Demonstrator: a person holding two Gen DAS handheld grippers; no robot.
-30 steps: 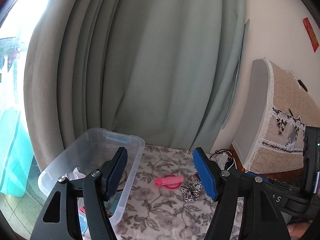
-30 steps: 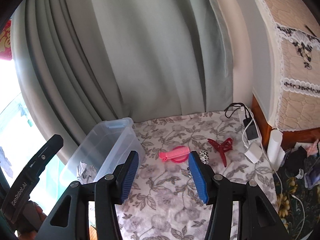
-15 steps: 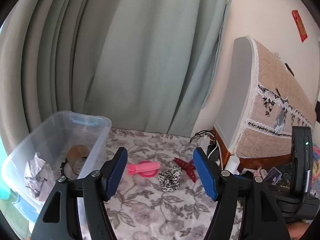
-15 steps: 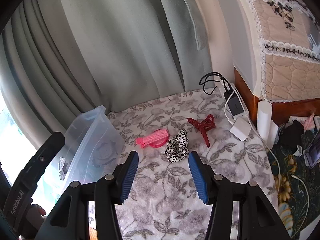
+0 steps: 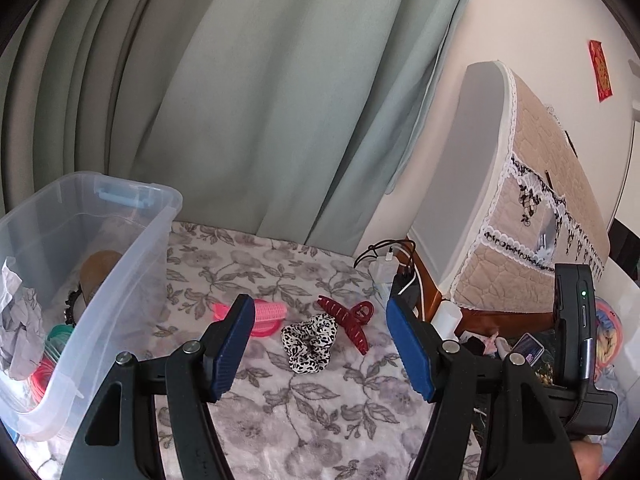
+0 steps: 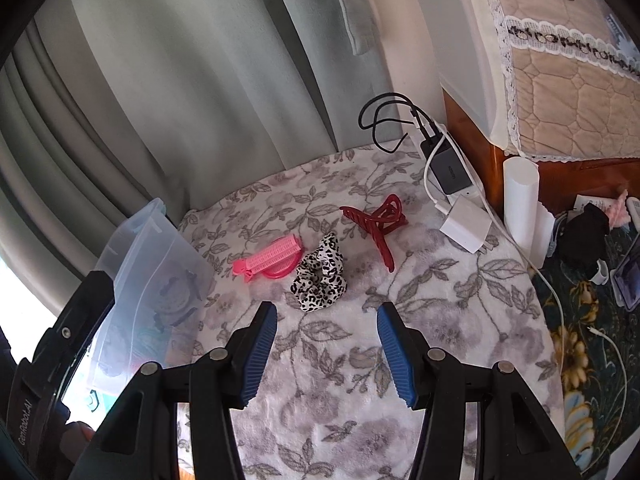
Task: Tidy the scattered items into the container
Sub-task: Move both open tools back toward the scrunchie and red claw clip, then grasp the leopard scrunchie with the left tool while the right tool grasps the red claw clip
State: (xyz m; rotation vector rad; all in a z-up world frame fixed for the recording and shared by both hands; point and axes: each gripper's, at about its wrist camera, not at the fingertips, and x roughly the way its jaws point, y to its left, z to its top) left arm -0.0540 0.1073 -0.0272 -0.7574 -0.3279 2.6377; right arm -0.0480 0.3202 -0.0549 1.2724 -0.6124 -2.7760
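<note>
A clear plastic bin (image 5: 120, 280) stands at the left on a floral cloth and holds several hair items; it also shows in the right wrist view (image 6: 156, 256). On the cloth lie a pink hair clip (image 5: 266, 314) (image 6: 272, 258), a leopard-print scrunchie (image 5: 310, 342) (image 6: 320, 276) and a dark red claw clip (image 5: 348, 320) (image 6: 378, 224). My left gripper (image 5: 320, 348) is open and empty, just short of the scrunchie. My right gripper (image 6: 326, 346) is open and empty, a little in front of the scrunchie.
A power strip with chargers and cables (image 6: 448, 172) lies at the cloth's far right edge. A white cylinder (image 6: 520, 208) stands beside a wooden piece with a quilted cover (image 6: 560, 92). Grey-green curtains (image 5: 240, 100) hang behind. Clutter lies at the right (image 6: 588, 236).
Both grippers have swung right and tipped down toward the loose items on the cloth, which now sit closer and nearer the middle of both views. Both stayed open.
</note>
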